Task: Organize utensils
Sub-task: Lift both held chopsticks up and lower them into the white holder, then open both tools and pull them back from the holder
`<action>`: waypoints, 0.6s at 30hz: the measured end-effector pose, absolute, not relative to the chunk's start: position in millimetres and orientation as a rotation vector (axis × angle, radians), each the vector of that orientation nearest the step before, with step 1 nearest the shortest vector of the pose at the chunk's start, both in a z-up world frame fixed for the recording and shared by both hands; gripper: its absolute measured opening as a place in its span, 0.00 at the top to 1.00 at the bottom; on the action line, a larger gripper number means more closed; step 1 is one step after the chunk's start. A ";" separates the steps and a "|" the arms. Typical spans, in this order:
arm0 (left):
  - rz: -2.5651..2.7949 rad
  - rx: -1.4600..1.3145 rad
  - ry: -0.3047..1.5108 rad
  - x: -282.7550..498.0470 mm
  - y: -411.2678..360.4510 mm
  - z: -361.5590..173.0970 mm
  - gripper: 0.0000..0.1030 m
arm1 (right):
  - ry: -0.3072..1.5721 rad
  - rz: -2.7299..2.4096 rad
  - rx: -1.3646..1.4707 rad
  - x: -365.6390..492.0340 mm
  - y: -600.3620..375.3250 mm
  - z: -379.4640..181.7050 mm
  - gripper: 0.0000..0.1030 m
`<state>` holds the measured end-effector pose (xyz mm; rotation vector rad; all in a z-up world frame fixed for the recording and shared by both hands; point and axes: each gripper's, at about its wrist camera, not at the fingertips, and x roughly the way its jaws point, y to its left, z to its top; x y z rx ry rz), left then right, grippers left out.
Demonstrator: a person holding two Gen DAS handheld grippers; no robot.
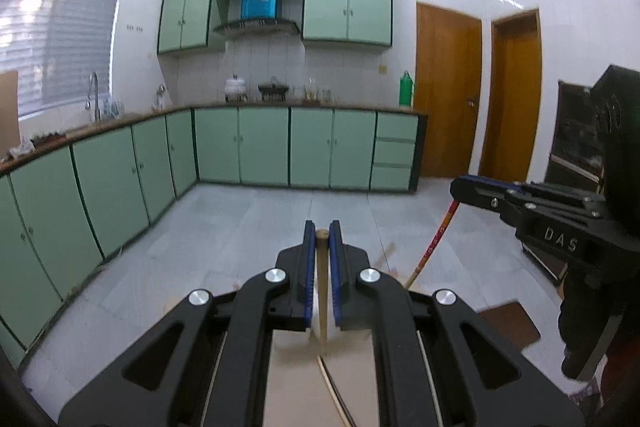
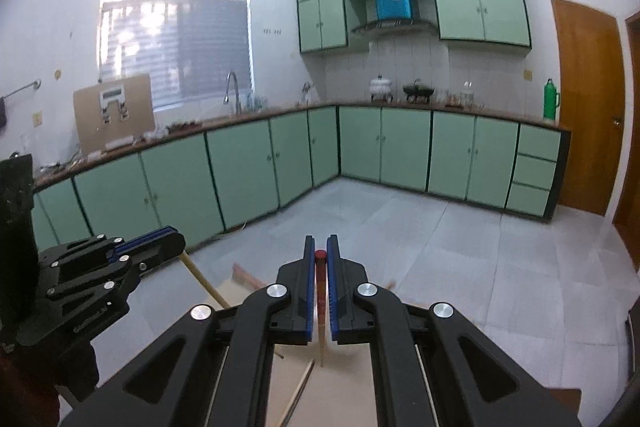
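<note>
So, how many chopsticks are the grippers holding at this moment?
2. A plain wooden chopstick is clamped in the left gripper, and a red-topped chopstick in the right gripper. More sticks lie below; some may be hidden.

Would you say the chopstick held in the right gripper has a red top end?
Yes, the right gripper is closed on a chopstick whose top end is red.

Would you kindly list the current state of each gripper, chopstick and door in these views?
Left gripper: shut on plain wooden chopstick.
Right gripper: shut on red-topped chopstick.
Cabinet doors: closed.
Brown door: closed.
</note>
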<state>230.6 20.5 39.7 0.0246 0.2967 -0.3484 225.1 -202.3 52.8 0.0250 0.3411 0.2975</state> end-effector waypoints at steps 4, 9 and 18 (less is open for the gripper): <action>-0.324 0.024 0.244 261.0 12.1 58.1 0.94 | 0.292 0.243 0.004 253.3 -200.1 69.0 0.95; -0.276 0.043 0.204 299.7 -1.3 57.6 0.94 | 0.280 0.236 0.042 287.5 -202.9 66.6 0.95; -0.245 0.035 0.327 361.4 -9.6 5.9 0.94 | 0.363 0.194 0.062 342.4 -202.0 22.2 0.95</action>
